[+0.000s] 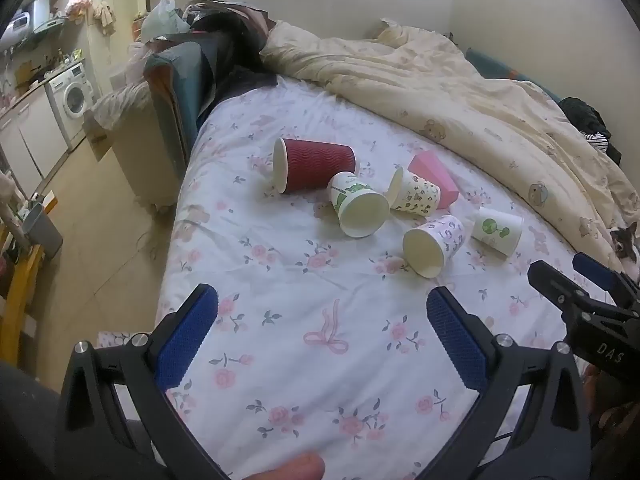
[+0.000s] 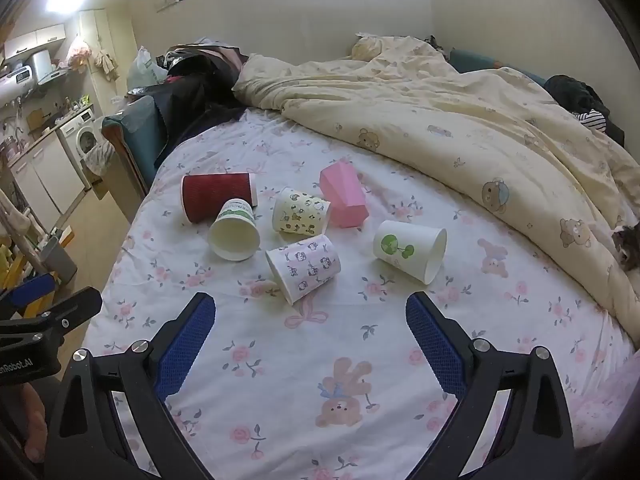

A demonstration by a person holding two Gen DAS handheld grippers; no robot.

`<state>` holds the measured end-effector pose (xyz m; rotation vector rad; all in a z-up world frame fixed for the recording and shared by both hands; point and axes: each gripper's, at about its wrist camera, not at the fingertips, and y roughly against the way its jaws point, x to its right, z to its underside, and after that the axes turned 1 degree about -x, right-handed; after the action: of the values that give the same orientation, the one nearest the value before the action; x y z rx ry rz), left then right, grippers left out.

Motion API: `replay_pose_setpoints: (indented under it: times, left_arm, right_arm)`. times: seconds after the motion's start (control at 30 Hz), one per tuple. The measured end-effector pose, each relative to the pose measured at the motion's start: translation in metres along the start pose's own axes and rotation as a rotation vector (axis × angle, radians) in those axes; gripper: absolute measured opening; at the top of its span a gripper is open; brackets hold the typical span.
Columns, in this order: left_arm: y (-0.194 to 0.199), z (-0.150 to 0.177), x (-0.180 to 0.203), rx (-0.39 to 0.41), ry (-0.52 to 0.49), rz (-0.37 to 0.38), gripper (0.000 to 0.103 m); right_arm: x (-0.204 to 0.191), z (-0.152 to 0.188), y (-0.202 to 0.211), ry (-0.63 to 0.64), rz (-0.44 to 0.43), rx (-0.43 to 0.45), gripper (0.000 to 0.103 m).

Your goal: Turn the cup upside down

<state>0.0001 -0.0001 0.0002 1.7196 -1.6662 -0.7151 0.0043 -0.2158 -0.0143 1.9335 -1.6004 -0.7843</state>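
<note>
Several paper cups lie on their sides on the flowered bed sheet (image 1: 280, 280). A dark red cup (image 1: 314, 165) (image 2: 218, 196) lies at the far left. Beside it lie a green-print cup (image 1: 358, 204) (image 2: 234, 230), a yellow animal-print cup (image 1: 416, 196) (image 2: 300, 212), a pink cup (image 1: 434, 178) (image 2: 344, 194), a white cup with purple prints (image 1: 434, 244) (image 2: 306, 266) and a white cup with a green logo (image 1: 498, 230) (image 2: 410, 248). My left gripper (image 1: 322, 326) is open and empty, short of the cups. My right gripper (image 2: 310, 322) is open and empty, just short of the purple-print cup.
A cream quilt (image 1: 460, 92) is bunched along the far and right side of the bed. A cat (image 2: 628, 246) sits at the right edge. Dark clothes and bags (image 1: 216, 36) pile at the far left corner. The floor and a washing machine (image 1: 72, 96) are left of the bed.
</note>
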Motion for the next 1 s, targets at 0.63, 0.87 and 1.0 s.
replay_pose_setpoints:
  times: [0.63, 0.87, 1.0]
  left_arm:
    - [-0.0003, 0.0002, -0.0015, 0.004, 0.007, 0.006, 0.103]
    - [0.0004, 0.0007, -0.0024, 0.003, 0.005, 0.004, 0.103]
    - [0.0005, 0.0007, -0.0022, 0.002, 0.004, 0.003, 0.103]
  right_arm:
    - [-0.0014, 0.0005, -0.0003, 0.005, 0.003, -0.004, 0.099]
    - [-0.0038, 0.0018, 0.0035, 0.006, 0.002, 0.002, 0.099]
    - [-0.0011, 0.0001, -0.0008, 0.006, 0.005, 0.001, 0.099]
